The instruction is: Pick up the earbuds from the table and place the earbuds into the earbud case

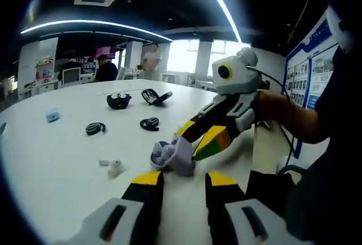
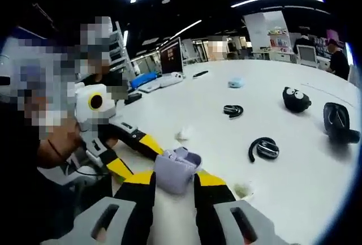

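Your right hand-held gripper [image 2: 174, 184] squeezes the open purple case [image 2: 176, 168]. Your left hand-held gripper [image 1: 184, 181] is wide and holds nothing. 1 white earbud [image 1: 115, 168] waits on the bench [image 1: 51, 166].

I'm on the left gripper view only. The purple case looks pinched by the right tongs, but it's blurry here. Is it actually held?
Observer: Yes. In the right gripper view the purple case sits clamped between both jaws of the right tongs.
Operator: Any earbud I'm missing from here?
Observer: Possibly. A small pale item lies on the table just beside the right tongs. It's too blurred to call an earbud.
Operator: What's behind my left tongs?
Observer: A keyboard and a monitor at the table's far edge, beyond the left tongs.
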A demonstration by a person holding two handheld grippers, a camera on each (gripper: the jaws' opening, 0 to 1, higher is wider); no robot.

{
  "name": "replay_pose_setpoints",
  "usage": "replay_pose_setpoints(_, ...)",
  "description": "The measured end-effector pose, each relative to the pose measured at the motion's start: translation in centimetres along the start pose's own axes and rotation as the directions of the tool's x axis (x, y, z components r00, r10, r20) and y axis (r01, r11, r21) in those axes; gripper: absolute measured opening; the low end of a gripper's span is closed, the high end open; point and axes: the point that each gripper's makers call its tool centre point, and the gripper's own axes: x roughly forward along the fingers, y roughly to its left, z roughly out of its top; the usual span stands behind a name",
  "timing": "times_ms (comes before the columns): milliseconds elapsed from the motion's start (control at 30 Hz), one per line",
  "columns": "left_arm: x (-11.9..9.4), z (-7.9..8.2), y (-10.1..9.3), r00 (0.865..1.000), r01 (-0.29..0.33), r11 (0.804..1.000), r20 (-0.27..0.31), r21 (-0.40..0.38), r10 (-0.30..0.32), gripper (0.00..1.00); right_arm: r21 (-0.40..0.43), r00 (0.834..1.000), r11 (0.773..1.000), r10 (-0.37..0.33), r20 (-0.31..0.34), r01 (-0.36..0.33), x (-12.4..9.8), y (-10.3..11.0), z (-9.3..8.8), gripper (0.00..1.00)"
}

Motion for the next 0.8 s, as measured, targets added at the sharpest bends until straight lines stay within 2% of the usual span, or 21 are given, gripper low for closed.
replay_pose_setpoints(200, 0.2, 0.0, 0.3, 1.000, -0.003, 1.000, -0.007, -0.012, 0.003, 0.33, -0.047, 1.000, 0.999, 0.009, -0.019, -0.010, 0.2, 0.2, -0.2, 0.20)
replay_pose_setpoints(367, 0.1, 0.1, 0.7, 1.000, -0.014, 1.000, -0.012, -0.011, 0.014, 0.33, -0.124, 1.000, 0.992, 0.007, -0.024, -0.010, 0.2, 0.2, -0.6, 0.17)
replay_pose_setpoints(467, 0.1, 0.1, 0.8, 1.000, -0.015, 1.000, -0.016, -0.006, 0.015, 0.32, -0.130, 0.999, 0.991, 0.010, -0.035, -0.015, 0.2, 0.2, -0.7, 0.17)
replay_pose_setpoints(533, 0.1, 0.1, 0.9, 1.000, -0.014, 1.000, -0.016, -0.005, 0.014, 0.31, -0.077, 0.999, 0.997, 0.021, -0.033, -0.024, 0.1, 0.1, -0.6, 0.17)
replay_pose_setpoints(600, -0.2, 0.1, 1.1, 1.000, -0.015, 1.000, -0.016, -0.011, 0.015, 0.31, 0.040, 0.999, 0.998, 0.053, -0.008, -0.053, -0.1, 0.1, -0.1, 0.17)
replay_pose_setpoints(667, -0.4, 0.2, 1.4, 1.000, -0.023, 0.999, -0.009, -0.030, 0.023, 0.31, 0.142, 0.995, 0.985, 0.096, -0.004, -0.094, -0.2, 0.0, 0.1, 0.19)
replay_pose_setpoints(800, -0.5, 0.7, 1.7, 1.000, 0.007, 0.991, 0.027, -0.131, -0.003, 0.31, 0.231, 0.988, 0.963, 0.151, -0.032, -0.139, 0.0, -0.1, 0.1, 0.20)
